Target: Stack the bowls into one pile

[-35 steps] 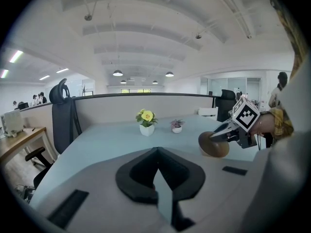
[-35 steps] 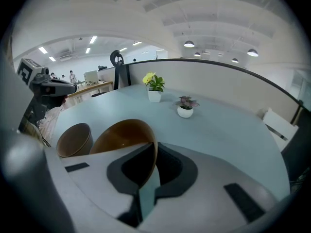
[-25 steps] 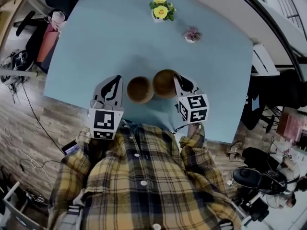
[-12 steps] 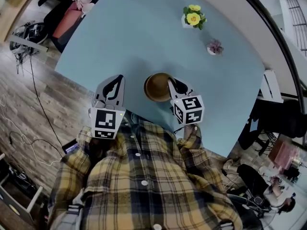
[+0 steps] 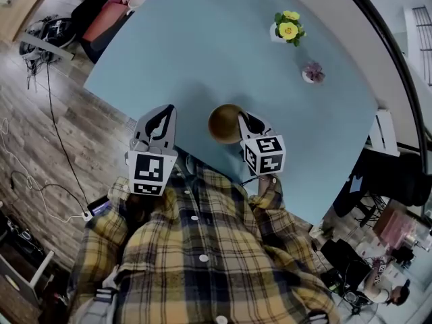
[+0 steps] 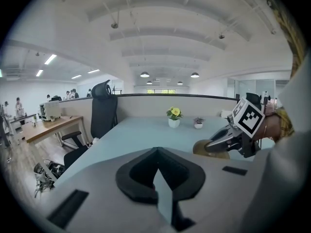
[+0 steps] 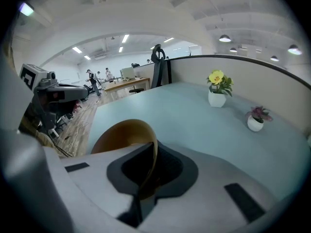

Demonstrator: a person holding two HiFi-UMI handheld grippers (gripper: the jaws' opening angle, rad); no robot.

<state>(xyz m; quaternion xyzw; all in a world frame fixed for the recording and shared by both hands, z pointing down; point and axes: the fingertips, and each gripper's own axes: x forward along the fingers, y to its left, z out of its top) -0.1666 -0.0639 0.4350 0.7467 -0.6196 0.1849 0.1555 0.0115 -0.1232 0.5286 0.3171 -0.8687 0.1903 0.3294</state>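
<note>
You are clamping the right gripper (image 7: pixel 147 168) on the rim of the brown bowl (image 7: pixel 121 132). Its jaws are standing almost together, with the thin wall pinched between the pads, and the bowl is tilting up on edge. In the head view the bowl is sitting over the light blue table (image 5: pixel 202 46) close to its near edge, at 9 o'clock of the right gripper. Whether it is touching the tabletop cannot be told, nor whether another bowl is nesting in it.

You are carrying the left gripper (image 6: pixel 156 153) with its jaws pressed fully together and nothing between them. In the head view it is hanging well apart from the bowl at the bowl's 9 o'clock, with its tips reaching over the table's near edge.

A yellow flower pot (image 5: pixel 288 29) is standing far up the table at 1 o'clock from the bowl. A small pink plant pot (image 5: pixel 312 73) is sitting near it, at about 2 o'clock from the bowl
</note>
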